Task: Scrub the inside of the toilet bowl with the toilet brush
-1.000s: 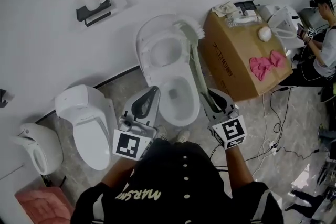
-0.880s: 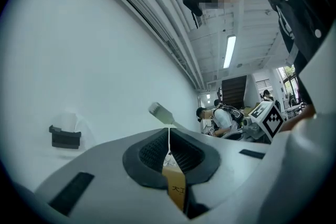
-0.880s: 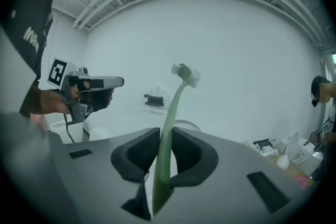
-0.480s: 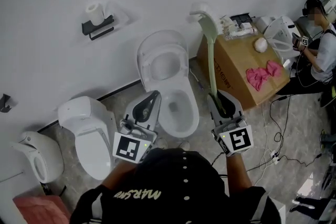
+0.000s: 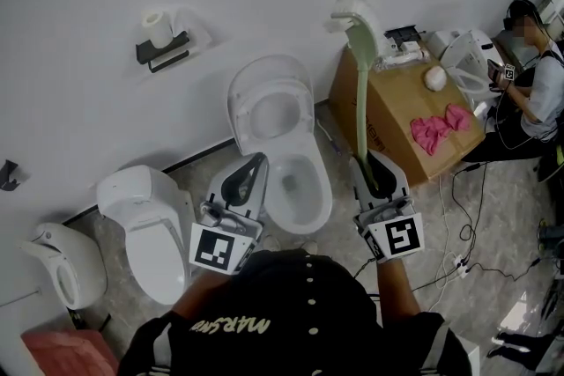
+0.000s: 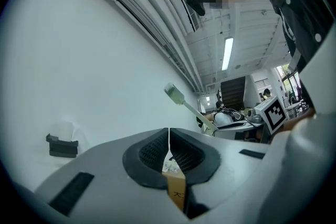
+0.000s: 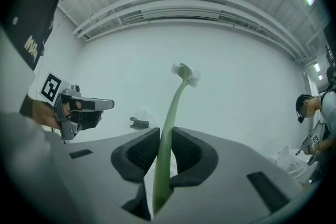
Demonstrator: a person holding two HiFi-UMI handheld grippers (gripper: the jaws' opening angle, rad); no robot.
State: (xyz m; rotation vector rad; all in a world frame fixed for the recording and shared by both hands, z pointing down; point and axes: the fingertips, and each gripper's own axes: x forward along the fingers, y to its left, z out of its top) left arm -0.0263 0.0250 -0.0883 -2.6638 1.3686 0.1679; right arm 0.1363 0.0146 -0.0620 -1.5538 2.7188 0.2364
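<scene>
A white toilet (image 5: 295,176) stands against the wall with its seat and lid (image 5: 271,101) raised and the bowl open. My right gripper (image 5: 370,167) is shut on the pale green handle of the toilet brush (image 5: 360,92) (image 7: 169,123). The brush points up, its white bristle head (image 5: 352,15) (image 7: 185,74) high against the wall, to the right of the bowl. My left gripper (image 5: 249,174) (image 6: 169,152) hangs by the bowl's left rim, shut with nothing between its pads.
A second toilet (image 5: 145,216) with its lid down stands to the left, and another white fixture (image 5: 62,255) beyond it. A cardboard box (image 5: 401,123) with pink gloves (image 5: 438,128) sits right of the bowl. A paper holder (image 5: 163,40) hangs on the wall. A person (image 5: 533,75) sits at far right.
The right gripper has swung the brush up from the toilet's lid to the right, so it now stands nearly upright over the box's left edge. The left gripper has stayed put.
</scene>
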